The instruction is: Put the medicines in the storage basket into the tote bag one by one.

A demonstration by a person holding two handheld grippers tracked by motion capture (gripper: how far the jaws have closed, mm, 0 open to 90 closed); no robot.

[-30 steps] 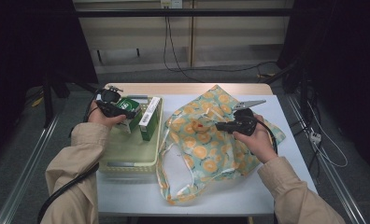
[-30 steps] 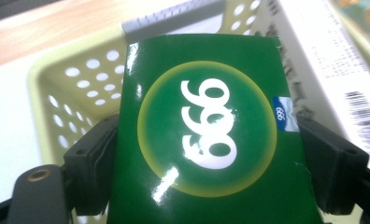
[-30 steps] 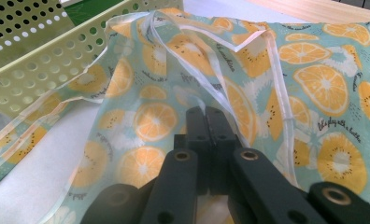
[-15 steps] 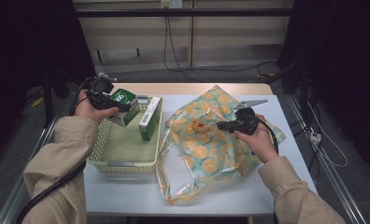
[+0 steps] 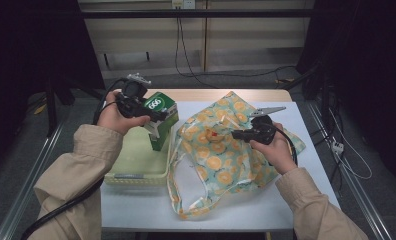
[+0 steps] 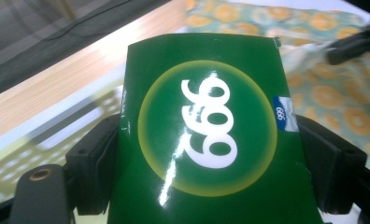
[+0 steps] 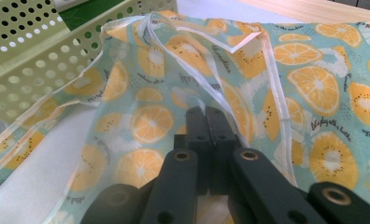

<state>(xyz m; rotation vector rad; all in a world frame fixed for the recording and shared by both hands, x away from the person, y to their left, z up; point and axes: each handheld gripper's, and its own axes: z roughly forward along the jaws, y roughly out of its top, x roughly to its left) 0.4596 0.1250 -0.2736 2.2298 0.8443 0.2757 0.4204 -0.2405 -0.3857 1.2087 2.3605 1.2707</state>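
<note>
My left gripper is shut on a green carton with a white 999 mark and holds it in the air over the pale green perforated basket. In the left gripper view the carton sits between both black fingers. A second green carton stands in the basket's right end. The orange-print cloth bag lies on the white table. My right gripper is shut on its white-trimmed rim; in the right gripper view the closed tips pinch that rim of the bag.
The basket lies close against the bag's left side. The white tabletop ends in a wooden strip at the far edge. Cables run over the floor behind and to the right of the table.
My left gripper has lifted the green carton up out of the basket and carried it a little to the right. The right gripper and the bag have stayed put.
</note>
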